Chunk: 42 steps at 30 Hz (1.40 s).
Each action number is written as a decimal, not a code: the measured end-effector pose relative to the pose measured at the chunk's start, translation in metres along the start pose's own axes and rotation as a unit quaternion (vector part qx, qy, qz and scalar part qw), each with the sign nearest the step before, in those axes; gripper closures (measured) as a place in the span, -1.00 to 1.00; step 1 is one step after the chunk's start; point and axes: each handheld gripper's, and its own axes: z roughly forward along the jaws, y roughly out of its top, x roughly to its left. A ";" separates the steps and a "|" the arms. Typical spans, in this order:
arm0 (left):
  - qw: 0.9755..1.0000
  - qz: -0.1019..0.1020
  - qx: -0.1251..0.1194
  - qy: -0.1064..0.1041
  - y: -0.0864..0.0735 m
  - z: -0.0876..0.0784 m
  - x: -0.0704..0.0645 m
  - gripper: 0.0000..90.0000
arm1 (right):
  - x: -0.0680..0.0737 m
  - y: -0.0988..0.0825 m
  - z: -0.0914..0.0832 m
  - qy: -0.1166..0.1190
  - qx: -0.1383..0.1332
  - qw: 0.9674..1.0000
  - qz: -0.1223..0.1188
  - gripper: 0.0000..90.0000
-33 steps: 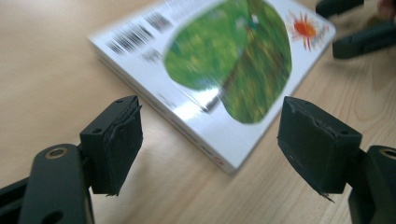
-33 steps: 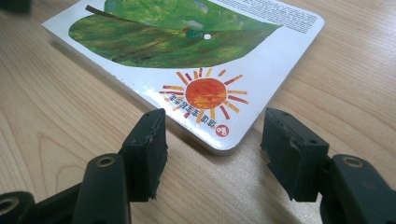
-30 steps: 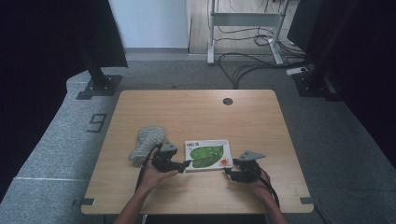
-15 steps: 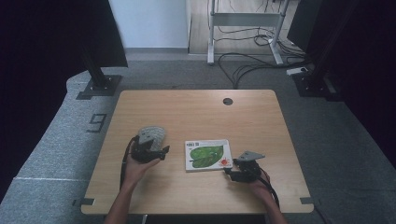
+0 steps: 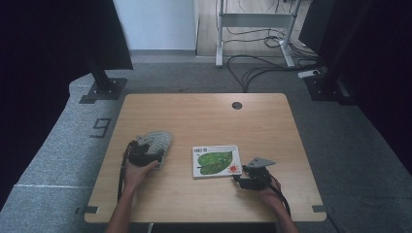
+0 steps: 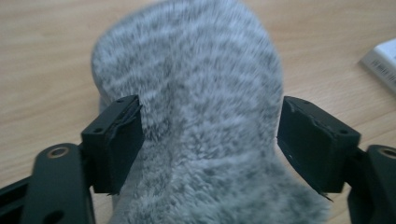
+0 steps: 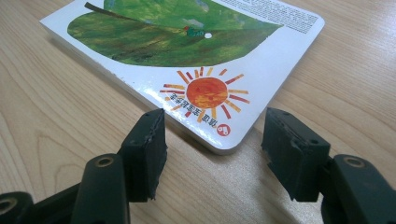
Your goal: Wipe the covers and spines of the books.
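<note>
1. The left tool (image 5: 145,154) sits over the near end of a fuzzy grey slipper (image 5: 156,142), well to the left of the book (image 5: 216,160).
2. In the left gripper view that tool (image 6: 210,135) has a jaw on either side of the slipper (image 6: 196,84); the jaws have just been closing with the slipper between them, and the fur brushes both pads, though I cannot tell that they press on it.
3. The right tool (image 5: 245,171) rests just off the book's near right corner, held low to the surface (image 5: 204,111).
4. In the right gripper view its jaws stand apart, the right tool (image 7: 212,149) straddling the book's (image 7: 187,56) rounded corner beside the printed orange sun; neither pad touches the cover.
5. The book lies flat, green leaf face up, a little to the right of the slipper and apart from it.
</note>
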 end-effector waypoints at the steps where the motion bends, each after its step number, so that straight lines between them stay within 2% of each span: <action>1: 1.000 0.001 0.004 0.002 0.000 0.002 0.000 -0.40 | 0.000 0.000 0.000 0.000 0.000 1.000 0.000 -0.13; 5: 1.000 0.002 0.020 -0.001 -0.003 0.009 0.000 -0.30 | 0.001 0.000 0.000 0.001 0.001 1.000 -0.001 -0.12; 12: 1.000 0.009 0.013 -0.012 -0.005 0.011 -0.002 -0.01 | 0.004 0.000 0.000 0.001 0.001 1.000 -0.010 -0.04; 19: 1.000 0.001 0.004 -0.028 -0.005 0.007 0.003 0.37 | 0.011 0.000 0.000 0.008 0.003 1.000 -0.024 -0.01; 24: 0.999 -0.006 -0.004 -0.036 -0.005 0.003 0.006 0.44 | 0.010 0.000 0.001 0.014 0.001 1.000 -0.016 -0.04; 27: 0.999 -0.012 -0.016 -0.048 -0.004 -0.001 0.004 0.46 | 0.009 0.000 0.001 0.015 0.002 1.000 -0.014 -0.08; 30: 0.997 -0.019 -0.031 -0.068 -0.001 -0.006 0.000 0.46 | 0.008 0.000 0.001 0.016 0.001 1.000 -0.013 -0.08; 35: 0.994 -0.010 -0.051 -0.096 0.005 -0.015 -0.013 0.46 | 0.009 0.001 0.002 0.008 0.001 1.000 -0.016 -0.06; 40: 0.988 -0.003 -0.073 -0.138 0.012 -0.026 -0.030 0.45 | 0.008 0.001 0.002 0.004 0.002 1.000 -0.014 -0.04; 42: 0.986 0.004 -0.079 -0.148 0.016 -0.030 -0.039 0.45 | 0.008 0.001 0.002 0.004 0.002 1.000 -0.014 -0.04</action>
